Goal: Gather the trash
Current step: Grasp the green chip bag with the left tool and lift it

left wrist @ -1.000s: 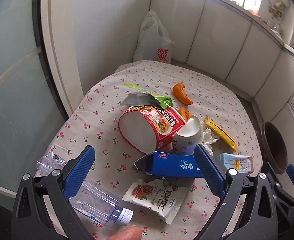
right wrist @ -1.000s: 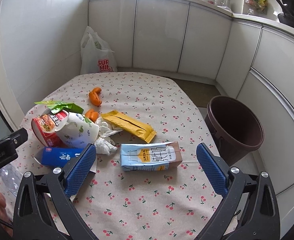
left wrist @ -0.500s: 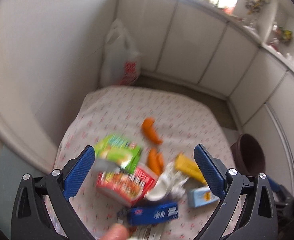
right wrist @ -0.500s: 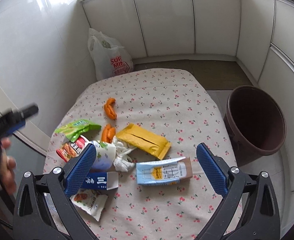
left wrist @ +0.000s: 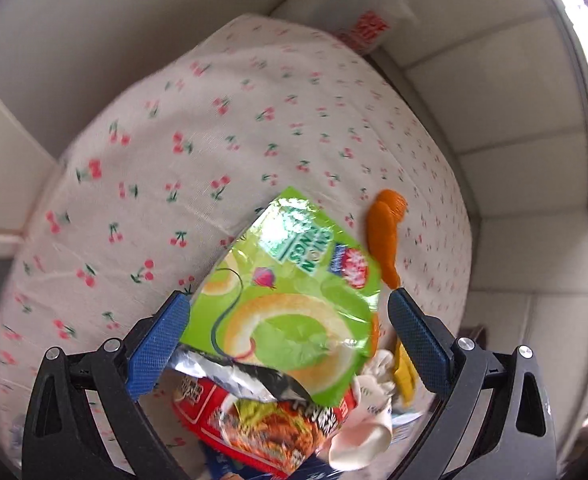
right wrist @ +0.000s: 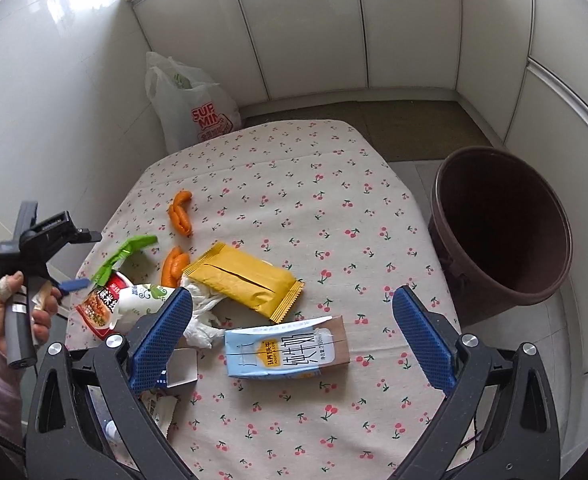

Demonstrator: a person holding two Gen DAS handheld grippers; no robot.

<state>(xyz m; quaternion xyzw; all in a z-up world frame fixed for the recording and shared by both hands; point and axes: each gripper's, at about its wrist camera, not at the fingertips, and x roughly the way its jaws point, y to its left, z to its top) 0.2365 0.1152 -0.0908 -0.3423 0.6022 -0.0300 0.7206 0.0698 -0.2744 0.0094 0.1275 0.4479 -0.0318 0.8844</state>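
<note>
A green snack bag (left wrist: pixel 289 300) lies on top of a red noodle cup (left wrist: pixel 261 428), and my left gripper (left wrist: pixel 287 304) stands open around it, one blue finger on each side. A white paper cup (left wrist: pixel 366 432) leans on the noodle cup. In the right wrist view a hand holds the left gripper (right wrist: pixel 75 284) at the green bag (right wrist: pixel 121 258). My right gripper (right wrist: pixel 292 298) hangs open above the table, over a yellow wrapper (right wrist: pixel 245 280) and a blue milk carton (right wrist: pixel 285 350), holding nothing. A brown bin (right wrist: pixel 502 224) stands on the floor to the right.
Orange peels (right wrist: pixel 179 214) and crumpled tissue (right wrist: pixel 201 316) lie on the cherry-print tablecloth (right wrist: pixel 314 184). A snack packet (right wrist: pixel 157 404) sits near the front edge. A white plastic bag (right wrist: pixel 193 108) stands behind the table by the wall. Cabinets close off the back.
My left gripper has swung forward and down onto the green bag, which now fills the space between its fingers. My right gripper has risen and tilted down over the table.
</note>
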